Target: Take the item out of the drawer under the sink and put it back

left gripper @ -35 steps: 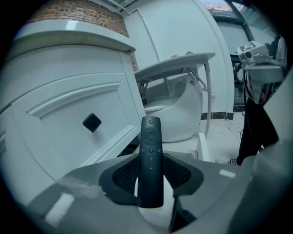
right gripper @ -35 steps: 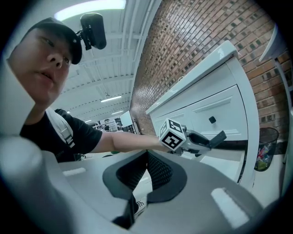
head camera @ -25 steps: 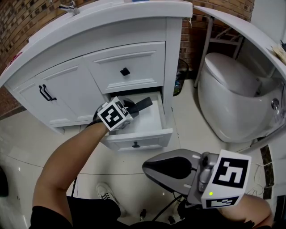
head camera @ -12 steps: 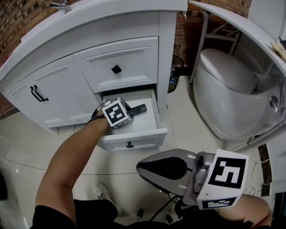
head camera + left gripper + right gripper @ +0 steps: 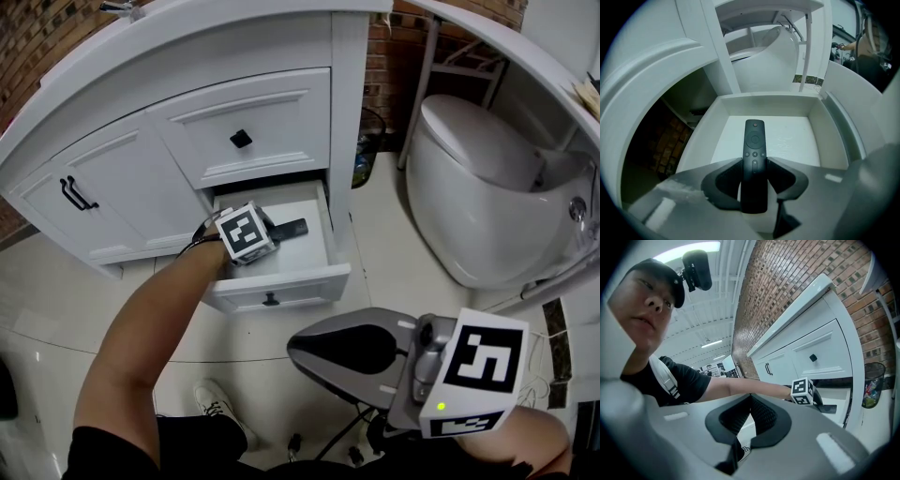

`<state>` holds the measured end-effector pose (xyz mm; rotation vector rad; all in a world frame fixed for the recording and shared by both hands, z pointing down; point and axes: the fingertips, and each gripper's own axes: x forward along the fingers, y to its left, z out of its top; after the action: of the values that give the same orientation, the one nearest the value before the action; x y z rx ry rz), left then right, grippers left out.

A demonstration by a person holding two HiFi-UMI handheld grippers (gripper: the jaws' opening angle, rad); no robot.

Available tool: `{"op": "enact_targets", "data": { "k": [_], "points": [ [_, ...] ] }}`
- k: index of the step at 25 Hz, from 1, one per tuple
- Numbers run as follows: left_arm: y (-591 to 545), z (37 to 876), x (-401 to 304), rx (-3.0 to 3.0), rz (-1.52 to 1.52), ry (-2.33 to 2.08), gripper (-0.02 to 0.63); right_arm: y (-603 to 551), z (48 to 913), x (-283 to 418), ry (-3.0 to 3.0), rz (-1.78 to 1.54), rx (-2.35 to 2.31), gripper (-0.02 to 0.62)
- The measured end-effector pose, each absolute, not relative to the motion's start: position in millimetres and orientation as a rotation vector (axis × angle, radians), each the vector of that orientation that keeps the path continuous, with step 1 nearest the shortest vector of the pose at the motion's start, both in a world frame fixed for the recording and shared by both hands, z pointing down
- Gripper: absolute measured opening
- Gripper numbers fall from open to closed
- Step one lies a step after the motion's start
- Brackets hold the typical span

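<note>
One remote [image 5: 754, 136] sits clamped in the left tongs [image 5: 754, 160] over the one open drawer [image 5: 309, 286], below one closed drawer [image 5: 244, 127] of the sink cabinet, while the right tongs [image 5: 750, 397], pads together and empty, hover near the person, one toilet [image 5: 487, 187] at right.

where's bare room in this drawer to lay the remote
The drawer floor is bare on both sides of the remote, out to the walls, with nothing else visible inside. It is crowded only along the middle, where the left gripper holds it.
</note>
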<state>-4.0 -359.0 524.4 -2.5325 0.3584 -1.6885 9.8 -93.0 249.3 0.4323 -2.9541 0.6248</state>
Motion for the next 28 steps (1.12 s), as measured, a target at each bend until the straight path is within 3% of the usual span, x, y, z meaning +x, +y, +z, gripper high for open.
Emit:
{"op": "enact_targets", "data": {
  "k": [10,16,19,28],
  "points": [
    [-357.7,503.7,-2.6,-2.593,-1.620,0.400,0.169,-95.2,246.1,15.8,-2.964,0.637,0.457,0.008],
    [-348.2,484.5,-8.1,-2.564,-1.608,0.427,0.109,-97.1,244.2,18.7,-2.960,0.603,0.515,0.008],
    [-348.1,465.4,-10.9,-2.581,-1.541,0.510,0.008,-98.9,244.5,16.9,-2.957,0.575,0.542,0.008],
    [-337.5,410.3,-43.7,-2.619,-1.412,0.716,0.006,-105.4,244.9,20.6,-2.934,0.522,0.638,0.008]
  ]
}}
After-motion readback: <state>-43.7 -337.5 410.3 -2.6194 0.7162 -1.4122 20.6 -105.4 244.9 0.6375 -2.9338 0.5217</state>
